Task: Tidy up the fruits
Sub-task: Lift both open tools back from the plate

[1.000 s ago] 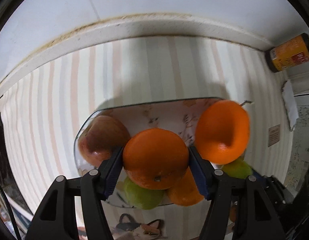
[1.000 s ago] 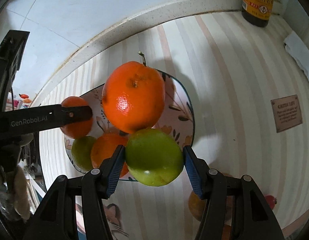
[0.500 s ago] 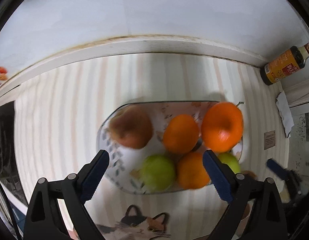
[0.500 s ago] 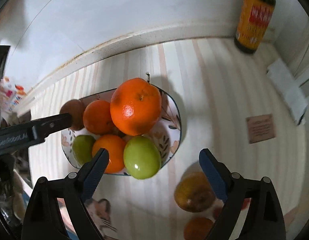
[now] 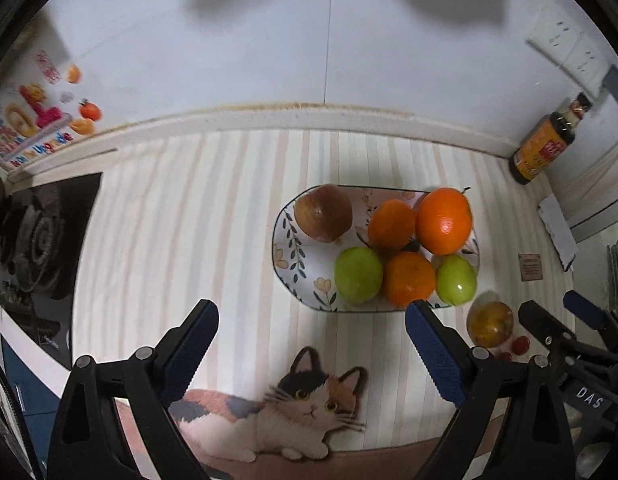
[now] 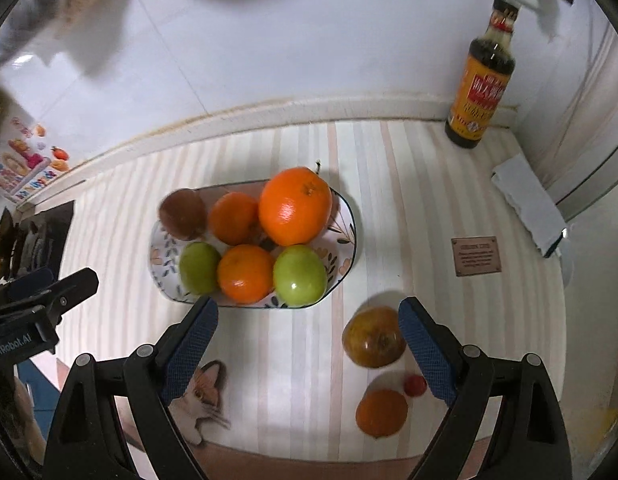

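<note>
A patterned oval plate [image 5: 287, 248] [image 6: 345, 268] on the striped mat holds a brown-red apple [image 5: 323, 213] [image 6: 183, 213], three oranges, the largest at the right [image 5: 443, 221] [image 6: 295, 211], and two green fruits [image 5: 358, 274] [image 6: 299, 275]. A yellow-brown fruit [image 6: 373, 336] [image 5: 489, 323], a small orange [image 6: 381, 413] and a cherry tomato [image 6: 414, 385] lie on the mat right of the plate. My left gripper [image 5: 311, 352] is open and empty in front of the plate. My right gripper [image 6: 307, 348] is open and empty, its right finger beside the yellow-brown fruit.
A sauce bottle [image 6: 483, 92] [image 5: 543, 148] stands at the back right by the wall. A folded white cloth [image 6: 527, 204] lies right of it. A stove [image 5: 33, 236] is at the left. A cat picture [image 5: 293, 412] marks the mat's front edge.
Both grippers let go of their fruits, an orange and a green fruit, which now lie on the plate. Both opened wide and pulled back and up from the plate.
</note>
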Motion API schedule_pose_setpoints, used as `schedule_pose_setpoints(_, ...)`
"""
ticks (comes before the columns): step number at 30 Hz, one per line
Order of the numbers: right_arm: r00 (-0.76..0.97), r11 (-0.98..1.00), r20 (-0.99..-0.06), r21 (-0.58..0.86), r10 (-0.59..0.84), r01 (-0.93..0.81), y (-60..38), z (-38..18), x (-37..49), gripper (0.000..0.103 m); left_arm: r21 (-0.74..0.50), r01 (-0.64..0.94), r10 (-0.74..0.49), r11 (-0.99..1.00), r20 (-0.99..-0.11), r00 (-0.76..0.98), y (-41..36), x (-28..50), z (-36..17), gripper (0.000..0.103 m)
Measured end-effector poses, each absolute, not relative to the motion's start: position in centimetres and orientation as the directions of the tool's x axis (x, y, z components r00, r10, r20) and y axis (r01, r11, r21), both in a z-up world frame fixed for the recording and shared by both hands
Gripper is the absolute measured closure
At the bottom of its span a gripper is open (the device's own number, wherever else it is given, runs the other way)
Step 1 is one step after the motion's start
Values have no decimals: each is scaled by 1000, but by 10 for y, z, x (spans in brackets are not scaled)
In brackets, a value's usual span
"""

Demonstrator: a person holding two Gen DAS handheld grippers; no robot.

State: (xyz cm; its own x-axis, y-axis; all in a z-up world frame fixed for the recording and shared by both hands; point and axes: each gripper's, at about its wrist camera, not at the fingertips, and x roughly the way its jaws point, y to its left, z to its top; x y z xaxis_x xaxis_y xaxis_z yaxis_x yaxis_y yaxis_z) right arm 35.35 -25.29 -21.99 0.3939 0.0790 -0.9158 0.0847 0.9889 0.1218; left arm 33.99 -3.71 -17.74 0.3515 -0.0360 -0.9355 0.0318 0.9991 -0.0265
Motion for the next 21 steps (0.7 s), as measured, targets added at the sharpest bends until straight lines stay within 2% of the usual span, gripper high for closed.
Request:
schedule_pose_setpoints(10, 518, 993, -852, 112, 77, 37, -241, -135, 273, 9, -40, 46, -58, 998, -865, 498, -38, 263, -111, 7)
schedule_pose_setpoints(21, 615, 994, -785, 113, 81, 13, -236, -69, 214, 9, -28, 50, -53, 998, -782, 621, -31, 207, -55, 7)
